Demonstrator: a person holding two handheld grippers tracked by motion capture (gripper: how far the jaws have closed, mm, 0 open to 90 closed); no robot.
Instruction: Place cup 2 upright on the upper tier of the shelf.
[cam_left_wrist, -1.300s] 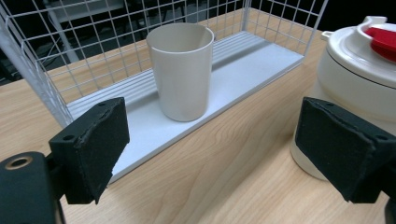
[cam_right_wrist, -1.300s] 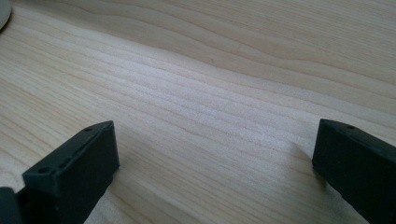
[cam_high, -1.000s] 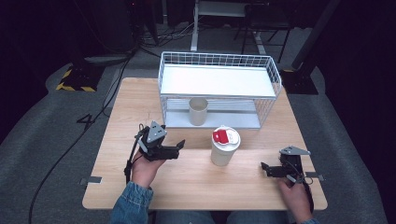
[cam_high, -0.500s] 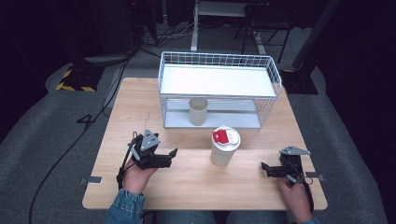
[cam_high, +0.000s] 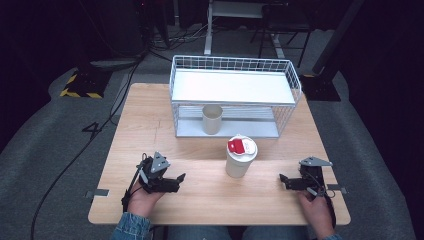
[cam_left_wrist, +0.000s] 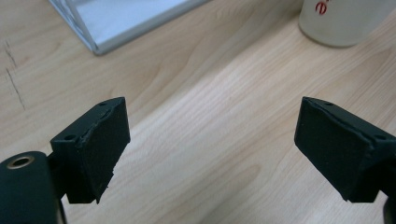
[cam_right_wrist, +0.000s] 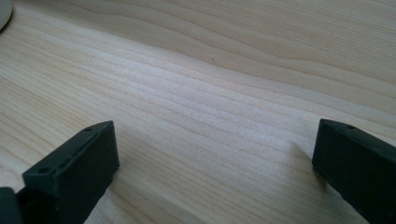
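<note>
The wooden table (cam_high: 150, 125) carries a white wire basket rack (cam_high: 235, 95) at its far side, with a beige open cup (cam_high: 212, 119) standing on the rack's lower shelf. Just in front of the rack stands a white lidded cup (cam_high: 240, 156) with a red label on its lid, between the two grippers and apart from both. The left gripper (cam_high: 179, 179) lies low near the table's front edge, to the cup's left, its jaws parted with only bare wood between them and having just been closing slightly, while the right gripper (cam_high: 283, 179), to the cup's right, holds its jaws wide over bare wood.
</note>
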